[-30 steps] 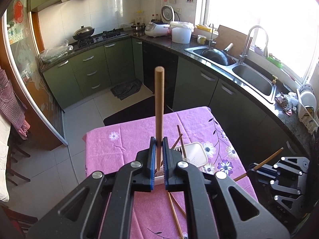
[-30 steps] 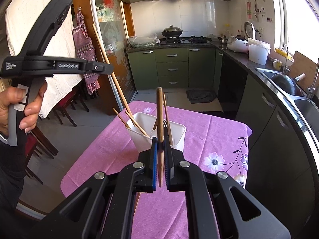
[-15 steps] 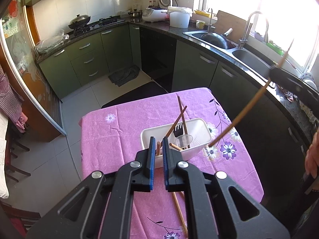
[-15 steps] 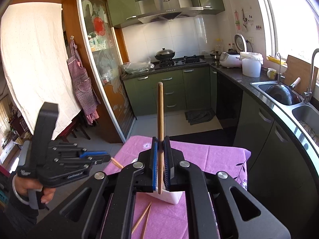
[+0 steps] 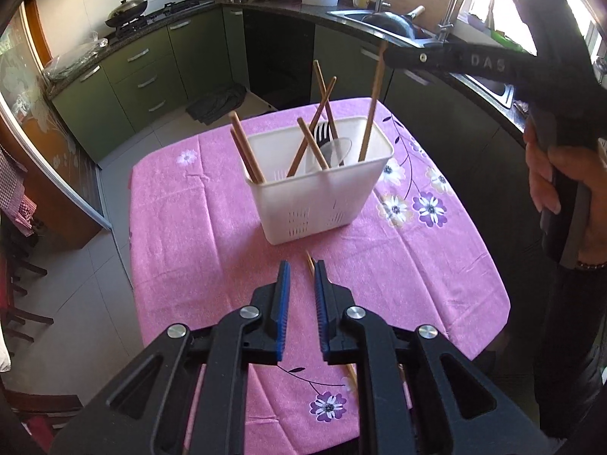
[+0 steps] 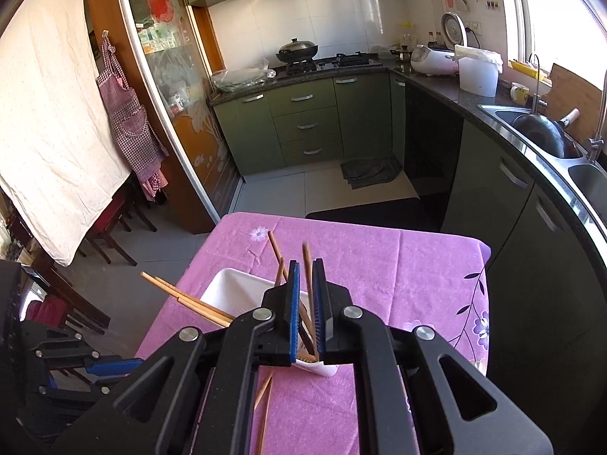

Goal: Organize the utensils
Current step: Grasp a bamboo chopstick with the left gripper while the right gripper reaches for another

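Since half a second ago the left gripper has pulled back from the caddy and now hangs above the pink cloth on the near side of the caddy, while the right gripper has come down over the caddy with its chopstick.

Left jaws stand a little apart with nothing between them. Right jaws have a narrow gap, and the chopstick passes through this gap; I cannot tell if the pads still press it or have just let it go. In the left view the lower end of this chopstick is already inside the caddy, at its right end, and the stick stands nearly upright.

Inside the caddy I count several more chopsticks: two leaning at the left end and about three crossed in the middle. A black fork and something like a clear spoon are also in it.

Outside the caddy, on its near side, at least one chopstick lies flat on the cloth, partly hidden under the left gripper; the right view shows two thin sticks there.

My judgement is that most of the work is done. What is left is to free the chopstick on the right side, and then to pick up the loose ones from the cloth and stand them in the caddy.
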### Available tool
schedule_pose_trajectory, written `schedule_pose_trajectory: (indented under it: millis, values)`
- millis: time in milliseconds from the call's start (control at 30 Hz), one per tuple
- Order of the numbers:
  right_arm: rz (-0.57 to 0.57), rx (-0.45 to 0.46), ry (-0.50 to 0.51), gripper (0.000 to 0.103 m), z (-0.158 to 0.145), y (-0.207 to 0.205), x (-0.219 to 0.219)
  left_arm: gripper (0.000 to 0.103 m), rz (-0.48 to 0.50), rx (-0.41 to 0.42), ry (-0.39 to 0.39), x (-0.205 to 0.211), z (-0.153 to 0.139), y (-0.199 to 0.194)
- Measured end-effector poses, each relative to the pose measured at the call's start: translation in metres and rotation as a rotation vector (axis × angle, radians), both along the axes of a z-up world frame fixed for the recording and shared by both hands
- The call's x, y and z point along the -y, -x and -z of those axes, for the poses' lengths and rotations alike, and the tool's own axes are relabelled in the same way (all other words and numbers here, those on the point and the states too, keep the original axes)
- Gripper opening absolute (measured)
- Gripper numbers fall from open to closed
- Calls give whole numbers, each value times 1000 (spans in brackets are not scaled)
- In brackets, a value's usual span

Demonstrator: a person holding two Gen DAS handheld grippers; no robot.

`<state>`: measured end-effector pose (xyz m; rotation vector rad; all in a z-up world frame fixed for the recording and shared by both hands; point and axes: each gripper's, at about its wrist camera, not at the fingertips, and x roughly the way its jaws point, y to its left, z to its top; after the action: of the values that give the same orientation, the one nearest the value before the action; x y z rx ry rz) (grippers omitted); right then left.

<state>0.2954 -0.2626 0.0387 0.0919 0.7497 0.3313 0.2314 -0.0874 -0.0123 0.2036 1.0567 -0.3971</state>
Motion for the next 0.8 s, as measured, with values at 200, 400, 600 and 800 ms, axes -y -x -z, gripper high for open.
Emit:
schedule_pose_trajectory:
  millis: [200, 400, 600, 800]
  values:
    - [-30, 64, 30, 8, -11, 51, 0, 12, -4, -110, 1, 9, 53, -2]
    - [-74, -59, 98, 11, 56, 90, -5, 12, -45, -259, -47, 21, 127, -16]
    - [-77, -238, 110, 11, 151, 106, 7, 12, -99, -332, -53, 25, 160, -30]
    - [-45, -281, 85, 11, 177, 104, 30, 12, -127, -358, -59, 28, 170, -36]
